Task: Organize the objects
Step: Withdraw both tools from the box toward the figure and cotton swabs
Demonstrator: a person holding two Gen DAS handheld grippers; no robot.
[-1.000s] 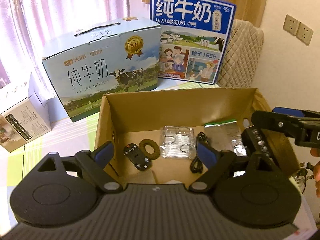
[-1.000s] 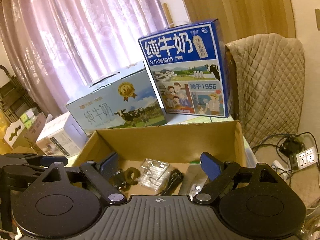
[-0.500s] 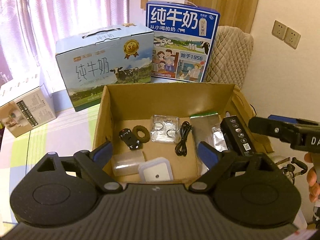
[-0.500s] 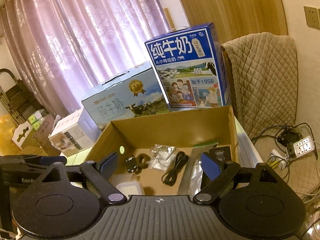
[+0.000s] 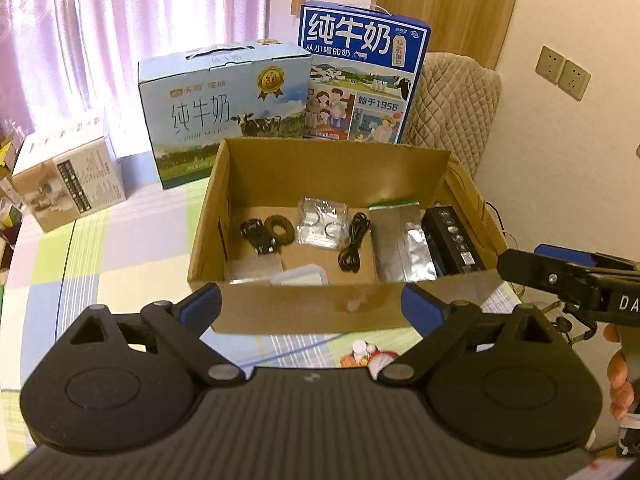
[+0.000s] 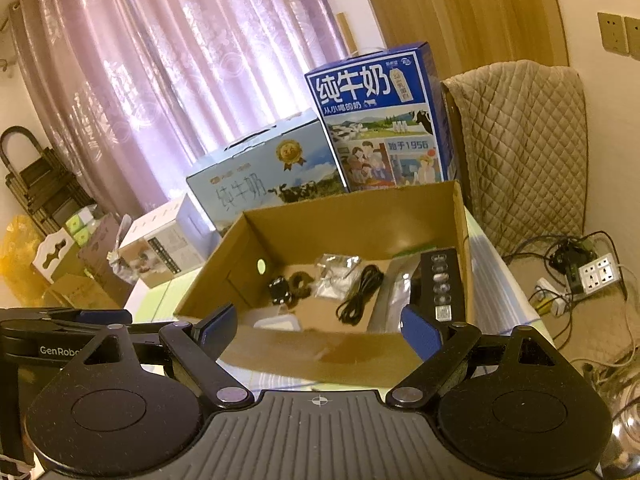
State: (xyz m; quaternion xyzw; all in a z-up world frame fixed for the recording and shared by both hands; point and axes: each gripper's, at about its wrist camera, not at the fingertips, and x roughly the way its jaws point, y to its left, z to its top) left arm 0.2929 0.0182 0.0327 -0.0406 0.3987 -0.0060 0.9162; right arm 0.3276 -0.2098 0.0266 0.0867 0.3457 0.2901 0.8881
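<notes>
An open cardboard box [image 5: 304, 308] [image 6: 424, 208] sits on the checked tablecloth. Inside lie a small black gadget [image 5: 258, 234], a brown ring [image 5: 280, 228], a clear packet [image 5: 322, 226], a coiled black cable [image 5: 354, 246] [image 6: 360, 292], a silver foil pouch [image 5: 404, 240], a black boxed item [image 5: 454, 240] [image 6: 440, 280] and a white lidded container [image 5: 300, 278]. My left gripper [image 5: 312, 304] hovers before the box's near wall, its jaws opening with nothing between them. My right gripper [image 6: 318, 324] stands open and empty at the near wall too; it shows at the right edge [image 5: 560, 276].
Two milk cartons stand behind the box: a light blue one [image 5: 224, 108] and a dark blue one [image 5: 360, 84]. A white carton [image 5: 68, 176] sits at the left. A quilted chair back [image 6: 520, 148] and a power strip [image 6: 598, 272] are on the right.
Both grippers have pulled back from inside the box to before its near wall, so the whole box now shows. The left jaws stand slightly wider.
</notes>
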